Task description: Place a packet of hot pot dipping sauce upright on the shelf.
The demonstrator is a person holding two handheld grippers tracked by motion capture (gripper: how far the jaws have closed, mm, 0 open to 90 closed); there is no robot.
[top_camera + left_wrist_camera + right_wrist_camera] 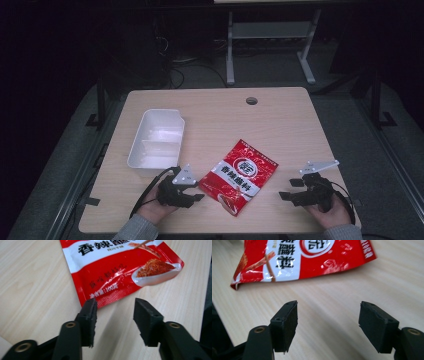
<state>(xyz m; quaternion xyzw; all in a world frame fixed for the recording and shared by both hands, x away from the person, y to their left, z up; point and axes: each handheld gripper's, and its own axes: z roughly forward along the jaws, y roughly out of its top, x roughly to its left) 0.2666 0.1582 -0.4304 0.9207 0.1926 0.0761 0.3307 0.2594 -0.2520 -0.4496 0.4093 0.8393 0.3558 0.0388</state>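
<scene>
Centrally, flat red-and-white foil seasoning pouch (239,176) on pale wooden surface (290,130): probably light, limp, slippery; best pinched at its crimped edge. Left tool (115,307) and right tool (328,311) flank it, both released.

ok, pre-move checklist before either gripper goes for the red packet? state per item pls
1. Left gripper open: ok, jaws apart with nothing between them.
2. Right gripper open: ok, jaws wide apart and empty.
3. Red packet free to grab: ok, it lies flat on the table between the two grippers, with nothing on top of it.
4. Left gripper lined up on the packet: ok, one jaw sits right at the packet's bottom seam in the left gripper view.
5. Right gripper close enough: not ok, bare table lies between its jaws and the packet.
6. White tray ready to receive: ok, it looks empty.
</scene>
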